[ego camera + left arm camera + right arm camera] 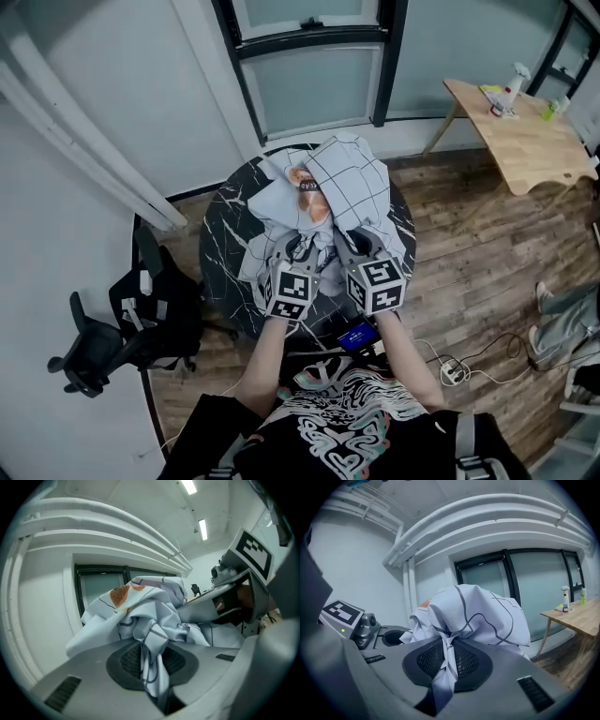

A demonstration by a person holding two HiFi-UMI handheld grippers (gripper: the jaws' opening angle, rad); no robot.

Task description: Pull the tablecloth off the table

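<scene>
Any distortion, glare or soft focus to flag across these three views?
Head view: evenly lit, sharp, edges bowed by the wide lens. Left gripper view: heavy fisheye, black corners, bright ceiling strip lights blown out, pale grid-patterned tablecloth crisp. Right gripper view: same fisheye; grey right tool body nearest the lens is soft.

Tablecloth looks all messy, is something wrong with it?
Yes. The tablecloth is scrunched into a heap on the round black table instead of lying flat, while the left gripper and right gripper each pinch a fold. An orange-brown patch shows; stain or print, I cannot tell.
</scene>
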